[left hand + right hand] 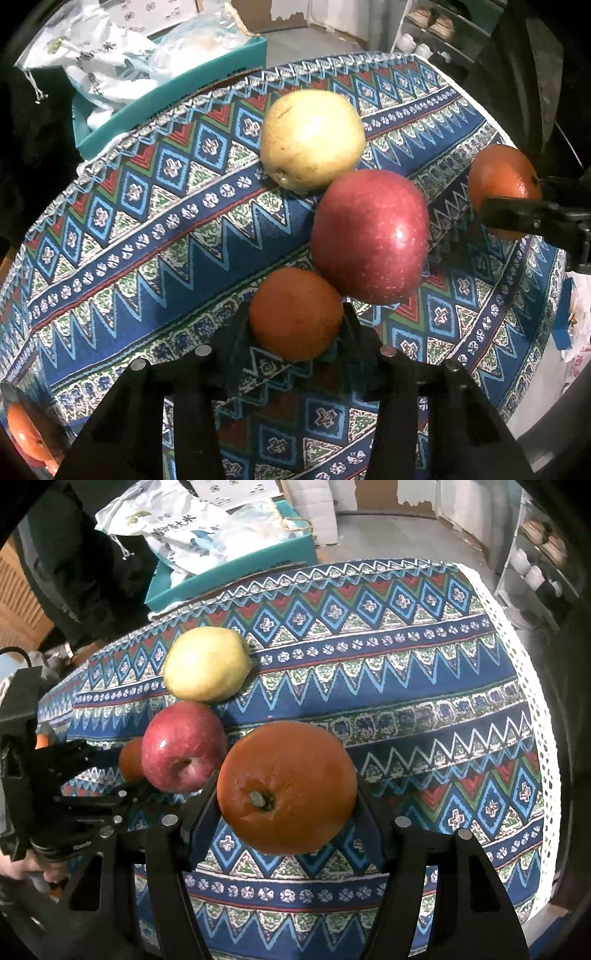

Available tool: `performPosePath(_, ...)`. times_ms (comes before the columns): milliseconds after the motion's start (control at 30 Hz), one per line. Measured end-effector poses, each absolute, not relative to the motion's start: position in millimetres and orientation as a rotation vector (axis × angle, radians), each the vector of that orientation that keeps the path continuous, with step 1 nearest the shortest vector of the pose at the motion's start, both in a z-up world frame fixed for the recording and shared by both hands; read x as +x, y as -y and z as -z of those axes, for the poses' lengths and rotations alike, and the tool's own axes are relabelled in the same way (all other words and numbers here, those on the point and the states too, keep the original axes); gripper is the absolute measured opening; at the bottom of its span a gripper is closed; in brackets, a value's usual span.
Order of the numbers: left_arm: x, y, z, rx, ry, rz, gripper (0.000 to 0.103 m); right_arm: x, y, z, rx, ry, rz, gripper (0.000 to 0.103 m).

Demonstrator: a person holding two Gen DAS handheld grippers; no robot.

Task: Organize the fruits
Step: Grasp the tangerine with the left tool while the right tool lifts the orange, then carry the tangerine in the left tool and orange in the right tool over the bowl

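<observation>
Left wrist view, from the left: a teal box point(173, 99) with white printed bags point(107, 70) sits past the far edge of the counter point(147, 229), which is covered by a blue, red and green patterned cloth. On the cloth lie 3 fruits in a tight cluster. A small orange point(295, 314) sits nearest the camera, between the 2 fingers of the left claw point(295, 317); the claw is clamped on it, a finger pressing each side. A red apple point(369, 236) touches the small orange at its upper right. A yellow pear point(312, 140) lies beyond the apple and touches it. Further right, a big orange point(504, 184) is partly covered by a dark finger of the other claw.

Right wrist view, from the left: a person's hand point(22, 864) holds the left claw point(122, 775) at the picture's edge, its fingers reaching around the small orange point(131, 760), which peeks out behind the apple point(183, 747). The pear point(207, 664) lies above the apple, touching it. Right of the apple, just beside it, the big orange point(286, 786) fills the gap of the right claw point(286, 797), stem end toward the camera. That claw is clamped on it, 1 finger tight against each flank, over the cloth.
</observation>
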State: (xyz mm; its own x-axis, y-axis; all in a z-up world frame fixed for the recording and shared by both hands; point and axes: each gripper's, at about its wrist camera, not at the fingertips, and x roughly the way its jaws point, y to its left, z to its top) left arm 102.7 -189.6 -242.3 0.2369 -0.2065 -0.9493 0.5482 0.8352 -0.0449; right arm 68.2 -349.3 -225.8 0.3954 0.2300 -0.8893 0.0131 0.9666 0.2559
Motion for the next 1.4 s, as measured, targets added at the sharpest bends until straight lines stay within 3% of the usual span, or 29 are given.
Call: performPosePath(1400, 55, 100, 79, 0.113, -0.973, 0.483, 0.047, 53, 252, 84, 0.079, -0.902, -0.307, 0.066)
